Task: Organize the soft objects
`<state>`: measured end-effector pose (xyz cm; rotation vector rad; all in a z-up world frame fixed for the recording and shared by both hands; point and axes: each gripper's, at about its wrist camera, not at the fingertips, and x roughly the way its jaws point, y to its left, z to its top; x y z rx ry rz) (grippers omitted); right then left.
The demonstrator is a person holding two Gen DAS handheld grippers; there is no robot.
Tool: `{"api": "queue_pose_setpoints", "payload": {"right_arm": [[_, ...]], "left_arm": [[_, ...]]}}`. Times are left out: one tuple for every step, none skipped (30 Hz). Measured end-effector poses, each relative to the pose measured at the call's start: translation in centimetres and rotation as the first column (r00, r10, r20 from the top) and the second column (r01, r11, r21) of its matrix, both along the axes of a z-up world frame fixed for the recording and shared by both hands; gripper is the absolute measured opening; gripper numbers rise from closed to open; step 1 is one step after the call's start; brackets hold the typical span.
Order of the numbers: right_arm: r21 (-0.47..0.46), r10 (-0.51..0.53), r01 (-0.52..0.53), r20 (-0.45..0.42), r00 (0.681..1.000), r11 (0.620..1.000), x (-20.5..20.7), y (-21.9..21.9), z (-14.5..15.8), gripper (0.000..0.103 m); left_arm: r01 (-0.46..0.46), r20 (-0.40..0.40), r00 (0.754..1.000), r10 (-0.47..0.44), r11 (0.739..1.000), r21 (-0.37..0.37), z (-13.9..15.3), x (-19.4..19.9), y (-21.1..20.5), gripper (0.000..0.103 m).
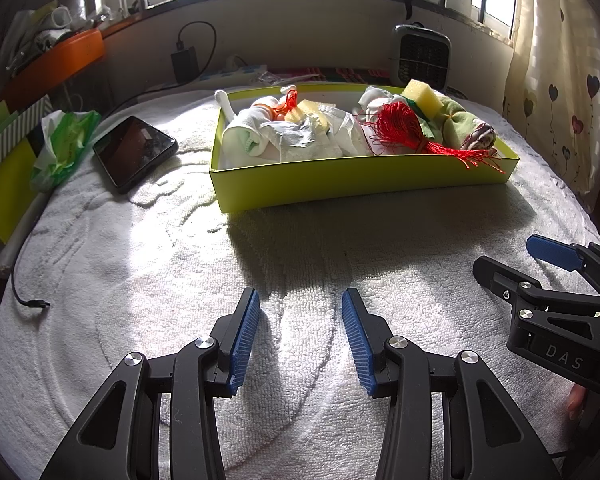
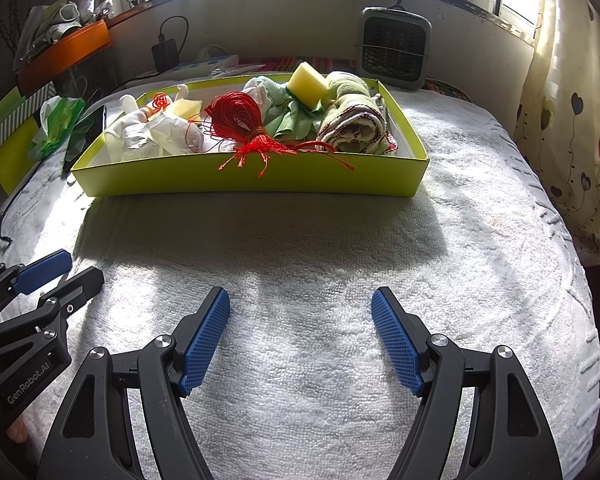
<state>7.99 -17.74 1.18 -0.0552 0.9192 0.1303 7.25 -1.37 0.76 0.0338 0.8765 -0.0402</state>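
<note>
A yellow-green box (image 1: 340, 182) (image 2: 260, 182) stands on the white towel and holds several soft things: a red thread tassel (image 1: 400, 126) (image 2: 240, 120), a yellow sponge (image 1: 422, 94) (image 2: 308, 80), a rolled green cloth (image 1: 460, 122) (image 2: 354, 120) and white cloths (image 1: 296, 136) (image 2: 156, 136). My left gripper (image 1: 300, 300) (image 2: 64, 268) is open and empty, low over the towel in front of the box. My right gripper (image 2: 300, 300) (image 1: 508, 256) is open and empty beside it, to the right.
A black phone (image 1: 134, 152) and a green plastic bag (image 1: 66, 140) lie left of the box. A cable end (image 1: 32, 302) lies at the left edge. A small heater (image 2: 396, 52) stands behind the box. A curtain (image 2: 572, 140) hangs at right.
</note>
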Motion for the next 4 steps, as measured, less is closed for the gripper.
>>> {"api": "queue_pose_setpoints", "payload": {"right_arm": [[0.0,0.0,0.0,0.0,1.0,1.0,0.0,0.0,0.0,0.074],[0.0,0.0,0.0,0.0,1.0,1.0,0.0,0.0,0.0,0.074],[0.0,0.0,0.0,0.0,1.0,1.0,0.0,0.0,0.0,0.074],[0.0,0.0,0.0,0.0,1.0,1.0,0.0,0.0,0.0,0.074]], "left_arm": [[0.0,0.0,1.0,0.0,1.0,0.0,0.0,0.0,0.01,0.042],[0.0,0.0,1.0,0.0,1.0,0.001,0.0,0.0,-0.02,0.042],[0.0,0.0,1.0,0.0,1.0,0.001,0.0,0.0,-0.01,0.042],[0.0,0.0,1.0,0.0,1.0,0.0,0.0,0.0,0.01,0.042]]}}
